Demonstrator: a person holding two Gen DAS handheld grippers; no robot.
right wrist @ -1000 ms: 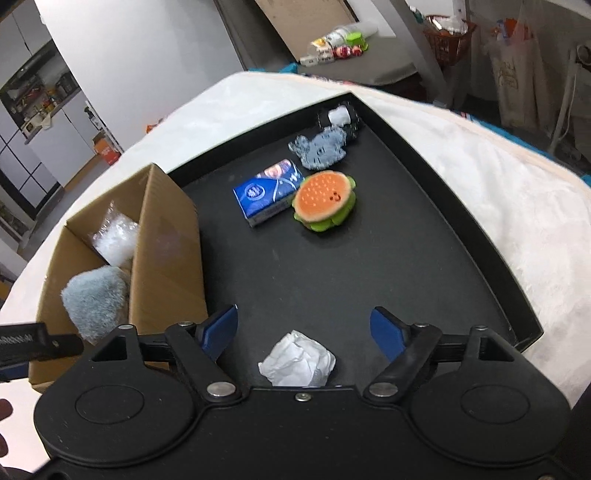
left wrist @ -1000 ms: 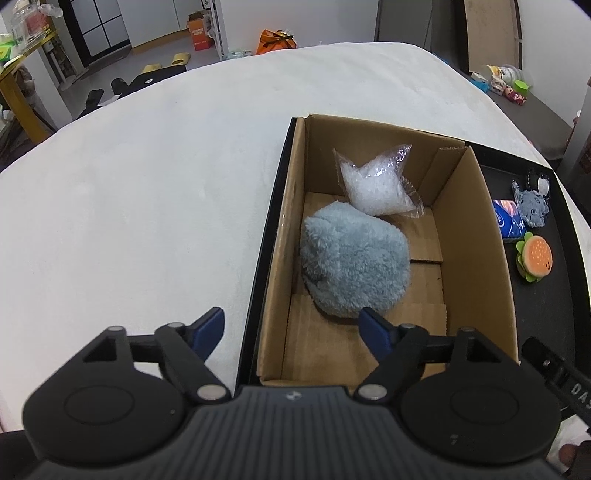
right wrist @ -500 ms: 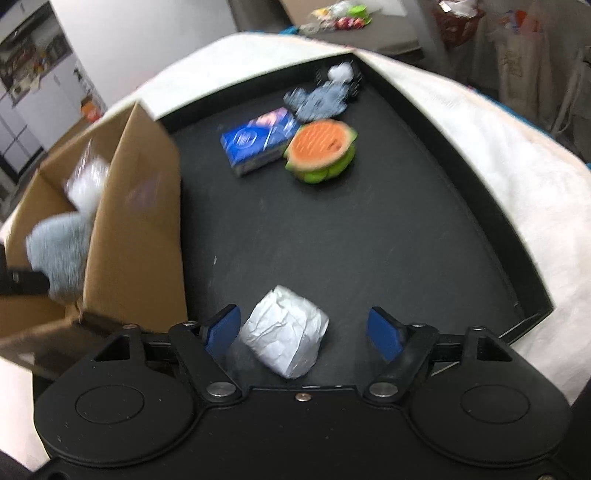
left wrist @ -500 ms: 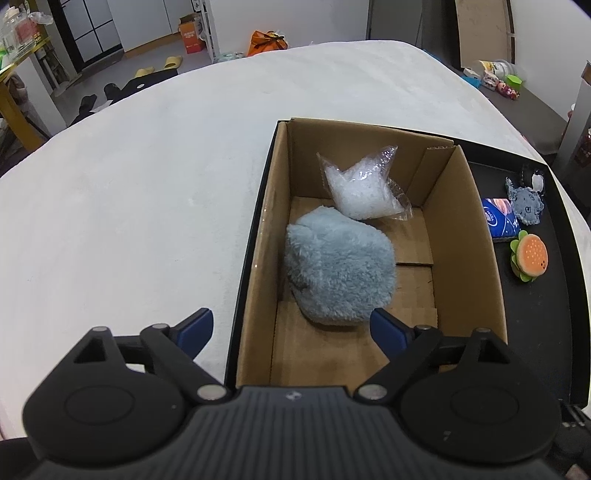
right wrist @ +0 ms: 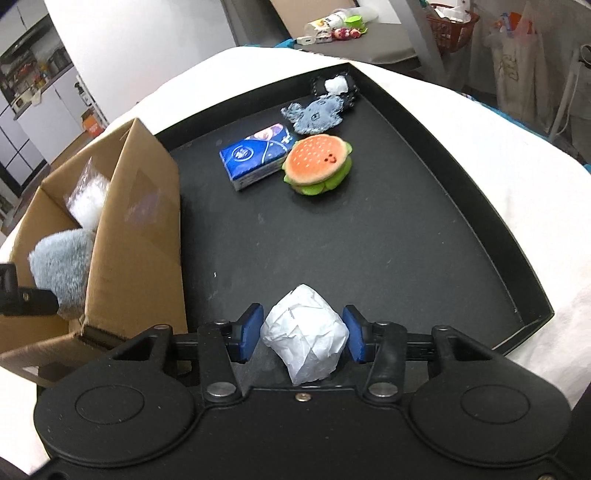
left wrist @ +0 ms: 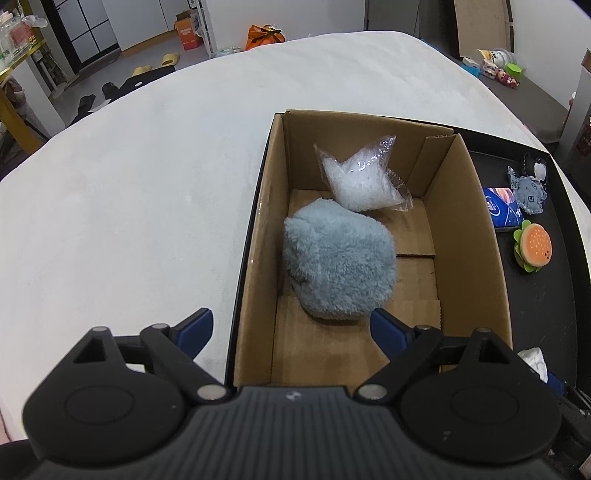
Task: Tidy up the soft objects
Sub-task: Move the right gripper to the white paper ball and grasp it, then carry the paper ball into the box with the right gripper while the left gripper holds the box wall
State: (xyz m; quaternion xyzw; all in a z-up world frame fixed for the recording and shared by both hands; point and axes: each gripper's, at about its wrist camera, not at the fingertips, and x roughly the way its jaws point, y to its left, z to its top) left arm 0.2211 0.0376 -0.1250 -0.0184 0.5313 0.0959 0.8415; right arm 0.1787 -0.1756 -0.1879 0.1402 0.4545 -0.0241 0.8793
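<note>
My right gripper (right wrist: 303, 336) is shut on a crumpled white paper ball (right wrist: 306, 338) just above the black tray (right wrist: 424, 229), near its front. A burger plush (right wrist: 317, 163), a blue tissue pack (right wrist: 256, 156) and a grey plush (right wrist: 314, 116) lie at the tray's far side. The cardboard box (left wrist: 476, 236) holds a fluffy grey-blue plush (left wrist: 338, 264) and a clear bag of white filling (left wrist: 360, 179). My left gripper (left wrist: 290, 328) is open and empty over the box's near left corner. The box also shows in the right wrist view (right wrist: 140, 236).
The tray and box rest on a white padded tabletop (left wrist: 129, 184). A small black-and-white item (right wrist: 334, 86) lies in the tray's far corner. A grey side table with small items (right wrist: 340, 31) stands beyond. The tray's raised rim (right wrist: 509, 221) bounds the right side.
My right gripper moved forward around the paper ball and closed on it. My left gripper drew back slightly from the box and stayed open.
</note>
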